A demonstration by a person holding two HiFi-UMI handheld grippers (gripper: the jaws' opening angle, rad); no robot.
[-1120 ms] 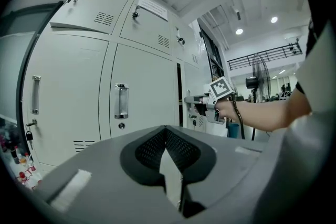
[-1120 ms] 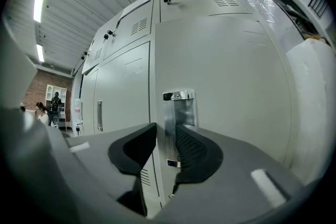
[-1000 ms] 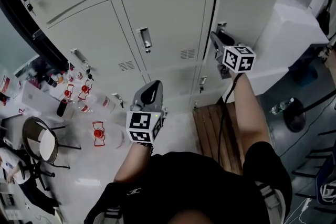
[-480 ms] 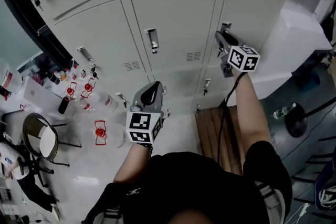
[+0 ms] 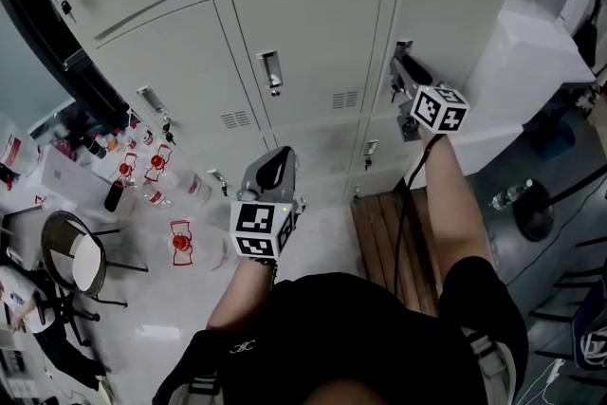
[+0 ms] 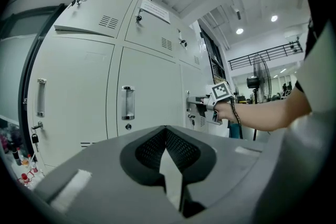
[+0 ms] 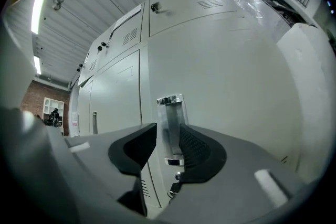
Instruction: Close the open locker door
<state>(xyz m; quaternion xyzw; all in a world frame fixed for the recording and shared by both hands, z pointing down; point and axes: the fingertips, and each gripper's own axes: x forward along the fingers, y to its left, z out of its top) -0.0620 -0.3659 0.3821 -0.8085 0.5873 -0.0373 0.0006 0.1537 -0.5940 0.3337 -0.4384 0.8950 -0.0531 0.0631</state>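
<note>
The locker door (image 5: pixel 446 24) at the right of the middle row lies flush with the doors beside it. My right gripper (image 5: pixel 399 64) is up against its left edge. In the right gripper view my right gripper (image 7: pixel 168 126) has the door's upright metal handle (image 7: pixel 170 128) between its pads, which touch it on both sides while the jaws ease open. My left gripper (image 5: pixel 275 161) hangs lower, apart from the lockers, shut on nothing; its tips (image 6: pixel 166 131) meet. From the left gripper view I see the right gripper (image 6: pixel 193 105) at that door.
A wooden bench (image 5: pixel 384 242) stands below the right arm. Several bottles (image 5: pixel 142 171) sit on the floor at the left, near a round chair (image 5: pixel 71 256). A white block (image 5: pixel 541 62) adjoins the lockers on the right, with a bottle (image 5: pixel 507 194) and a fan base (image 5: pixel 536 218) below.
The dark gap along the door's left edge has gone: the door swung in until flush. My right gripper moved with it toward the lockers. The left gripper stayed put.
</note>
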